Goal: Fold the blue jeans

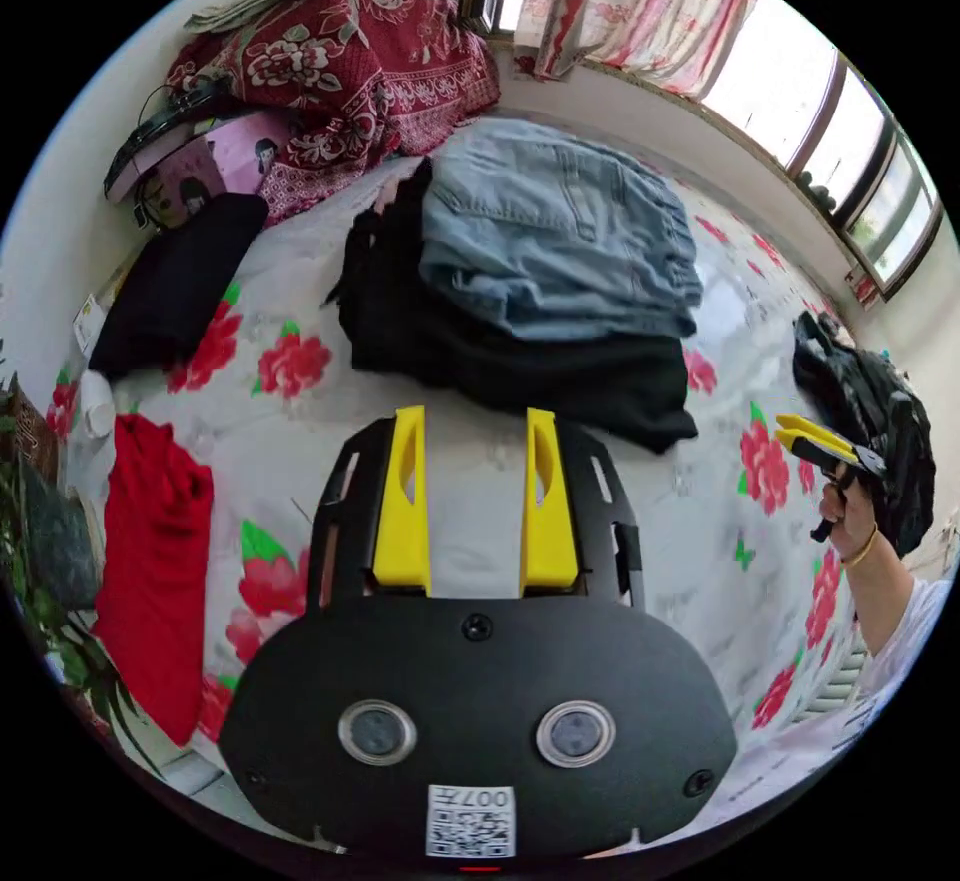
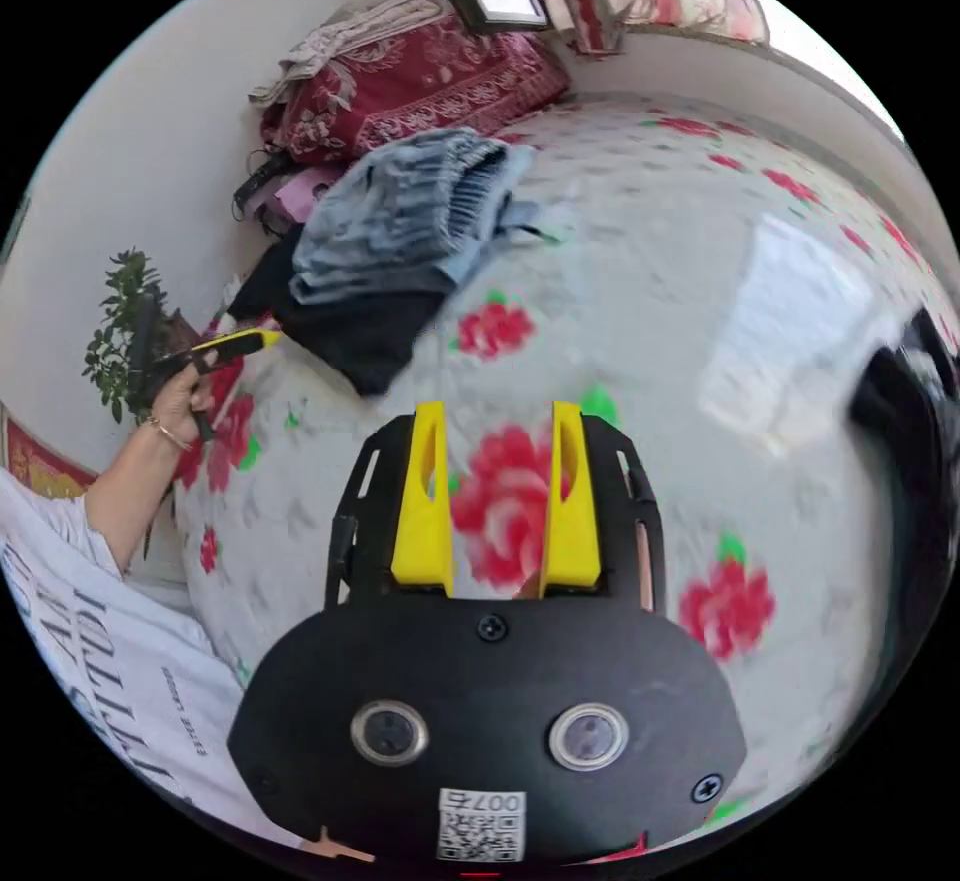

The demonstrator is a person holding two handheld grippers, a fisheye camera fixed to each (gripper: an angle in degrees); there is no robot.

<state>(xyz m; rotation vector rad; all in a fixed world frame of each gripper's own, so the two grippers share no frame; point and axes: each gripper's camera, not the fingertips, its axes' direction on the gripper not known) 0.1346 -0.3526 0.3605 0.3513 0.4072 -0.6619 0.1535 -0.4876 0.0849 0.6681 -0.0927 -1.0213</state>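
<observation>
Just beyond parted left gripper (image 1: pixel 473 421), folded jeans (image 1: pixel 555 226) atop black garment (image 1: pixel 520 361).

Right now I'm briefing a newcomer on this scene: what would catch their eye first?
Folded blue jeans sit atop a folded black garment on the rose-printed bedspread. The left gripper hovers open before that stack, empty. A red garment lies at the bed's edge.

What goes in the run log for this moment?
folded light-blue denim jeans on black folded garment | left hand-held gripper open, empty | right hand-held gripper open, empty
</observation>
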